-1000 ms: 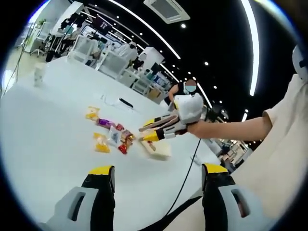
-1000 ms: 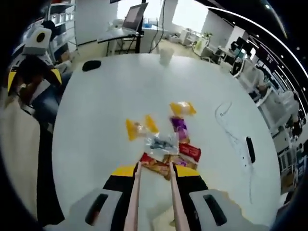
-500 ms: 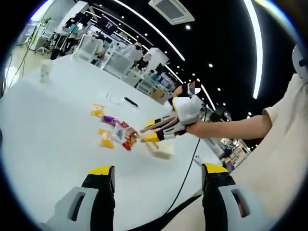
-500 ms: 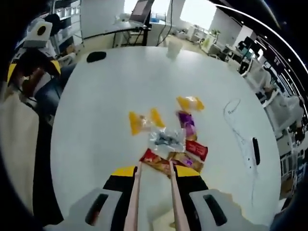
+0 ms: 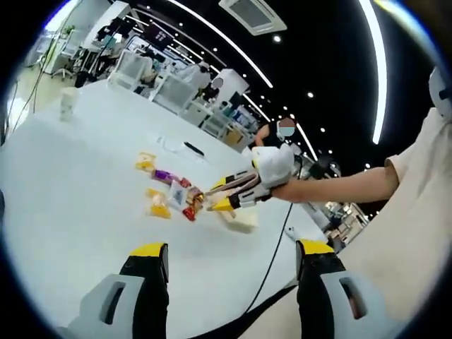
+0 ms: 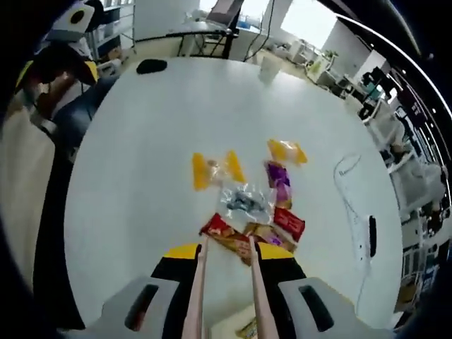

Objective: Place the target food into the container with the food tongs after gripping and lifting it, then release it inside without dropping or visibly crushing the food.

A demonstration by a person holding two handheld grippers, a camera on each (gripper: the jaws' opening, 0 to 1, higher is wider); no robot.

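Right gripper view: tongs [image 6: 224, 272] clamped in right gripper [image 6: 224, 263], tips now nearer red snack packet [image 6: 219, 229] (camera moved). Left gripper [image 5: 229, 258] jaws apart, unchanged.

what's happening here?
A person holds a tool in each hand over a white table. The right tool grips a pair of food tongs, their tips near a red snack packet at the edge of a scattered pile of wrapped snacks. Nothing looks lifted yet. The left tool hangs open, off to the side, holding nothing.
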